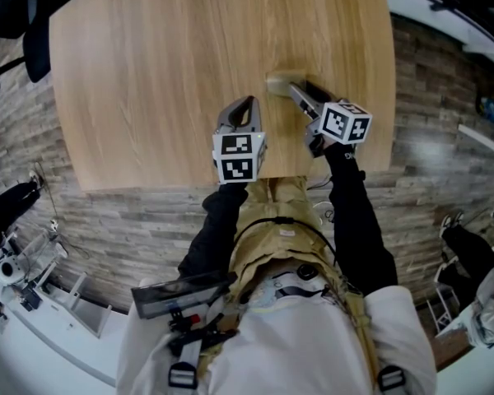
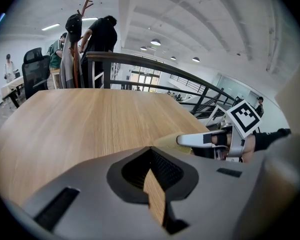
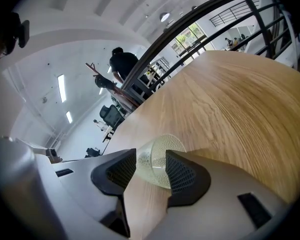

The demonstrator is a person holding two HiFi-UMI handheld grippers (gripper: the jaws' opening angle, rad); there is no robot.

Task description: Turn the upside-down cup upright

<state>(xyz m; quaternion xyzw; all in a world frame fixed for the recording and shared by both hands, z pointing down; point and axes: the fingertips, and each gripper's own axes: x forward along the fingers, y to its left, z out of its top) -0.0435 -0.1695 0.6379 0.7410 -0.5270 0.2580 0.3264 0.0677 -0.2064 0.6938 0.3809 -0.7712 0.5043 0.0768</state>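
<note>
- Cup (image 3: 162, 146) base-up toward desk's (image 1: 165, 72) right edge, straight ahead between right tongs (image 3: 151, 159), pads clamped on its sides.
- Left tongs (image 2: 151, 151) closed, empty, farther off.

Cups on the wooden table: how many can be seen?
1. The clear cup is on the table, between the jaws of the right gripper, toward the table's right side in the head view. No other cup is visible.

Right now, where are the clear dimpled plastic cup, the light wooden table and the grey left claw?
clear dimpled plastic cup (image 3: 155, 165), right gripper view, side wall.
light wooden table (image 3: 230, 99), right gripper view, bare top.
grey left claw (image 2: 151, 150), left gripper view, where tips meet.
</note>
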